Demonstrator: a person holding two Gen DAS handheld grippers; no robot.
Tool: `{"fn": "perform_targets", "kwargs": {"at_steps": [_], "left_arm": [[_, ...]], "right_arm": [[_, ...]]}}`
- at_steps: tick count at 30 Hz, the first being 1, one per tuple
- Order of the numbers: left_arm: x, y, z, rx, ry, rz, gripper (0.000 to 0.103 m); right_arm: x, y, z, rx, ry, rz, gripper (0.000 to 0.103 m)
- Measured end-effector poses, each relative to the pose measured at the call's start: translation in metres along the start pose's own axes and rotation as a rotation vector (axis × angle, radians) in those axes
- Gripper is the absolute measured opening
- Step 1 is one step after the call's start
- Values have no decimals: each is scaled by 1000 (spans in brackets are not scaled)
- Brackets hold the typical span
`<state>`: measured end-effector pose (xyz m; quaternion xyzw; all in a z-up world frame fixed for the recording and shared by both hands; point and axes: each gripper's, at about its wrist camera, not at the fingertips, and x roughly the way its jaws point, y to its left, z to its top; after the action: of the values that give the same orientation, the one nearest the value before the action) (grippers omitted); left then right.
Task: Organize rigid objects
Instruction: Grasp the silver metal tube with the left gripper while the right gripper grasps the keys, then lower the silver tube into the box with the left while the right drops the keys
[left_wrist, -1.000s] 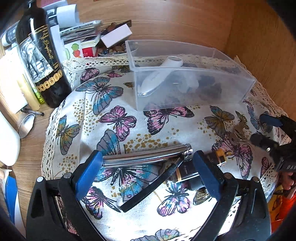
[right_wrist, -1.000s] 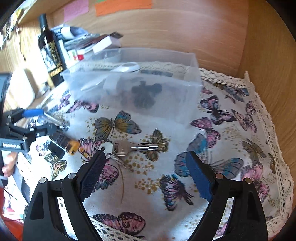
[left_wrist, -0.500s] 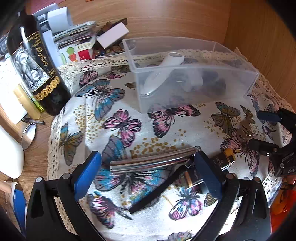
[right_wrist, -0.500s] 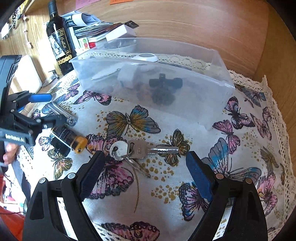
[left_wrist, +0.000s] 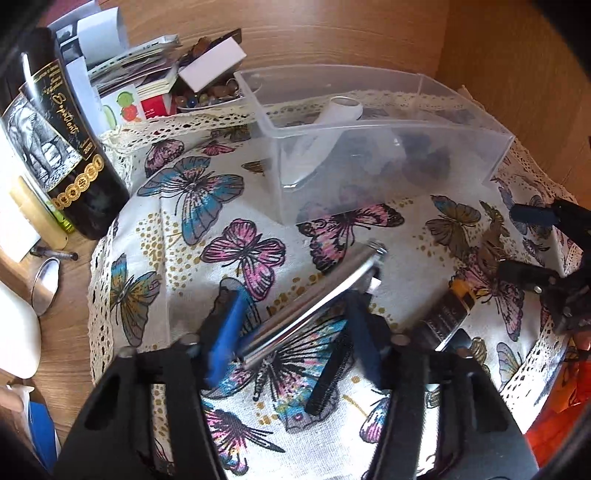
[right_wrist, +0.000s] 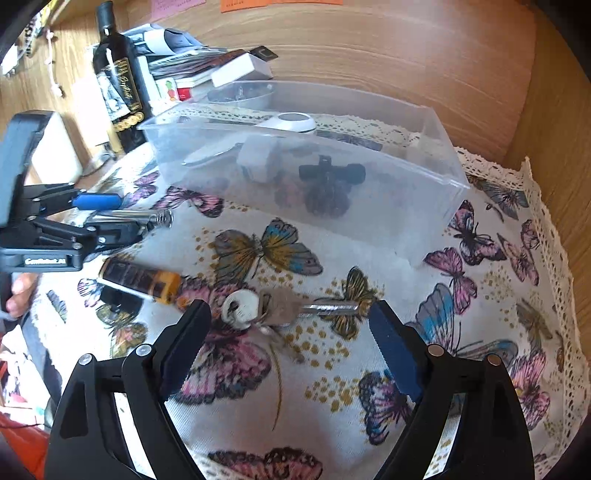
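While the left gripper pinches the chrome metal rod and tilts it off the butterfly cloth, the pick-up step looks under way. The clear plastic bin sits at the far side, already holding several items. Next the rod likely needs carrying forward over the near wall and releasing inside. The right gripper hangs spread wide around the bunch of keys, nothing pinched; closing on them would follow. A black-and-orange battery lies left of the keys.
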<state>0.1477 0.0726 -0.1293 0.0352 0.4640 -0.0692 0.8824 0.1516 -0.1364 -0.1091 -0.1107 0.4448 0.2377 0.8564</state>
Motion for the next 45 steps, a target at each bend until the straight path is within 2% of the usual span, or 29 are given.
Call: {"fn": "perform_targets", "kwargs": {"at_steps": [1, 4, 7, 12, 13, 17, 22, 26, 38, 45], "left_arm": [[-1, -2, 1, 6, -3, 1, 38], [-2, -10, 2, 37, -7, -13, 27], [0, -19, 5, 75, -5, -20, 26], [10, -29, 14, 94, 2, -42, 26], [11, -30, 15, 95, -2, -44, 26], [11, -35, 13, 113, -20, -36, 15], [1, -35, 8, 92, -42, -7, 15], [-19, -29, 5, 71, -91, 5, 15], [-67, -20, 18, 0, -250, 0, 15], [-86, -17, 42, -26, -343, -5, 15]], "right_arm": [[3, -1, 2, 8, 6, -10, 85], [16, -10, 6, 49, 43, -3, 85], [19, -11, 7, 49, 47, -2, 85], [17, -10, 5, 37, 33, 5, 67], [17, -9, 5, 36, 30, 7, 59], [13, -7, 2, 29, 20, 7, 59], [12, -6, 3, 39, 6, -2, 59], [5, -6, 3, 44, -24, -18, 59], [-45, -8, 19, 66, -196, -52, 59], [-65, -16, 38, 84, -287, -59, 59]]}}
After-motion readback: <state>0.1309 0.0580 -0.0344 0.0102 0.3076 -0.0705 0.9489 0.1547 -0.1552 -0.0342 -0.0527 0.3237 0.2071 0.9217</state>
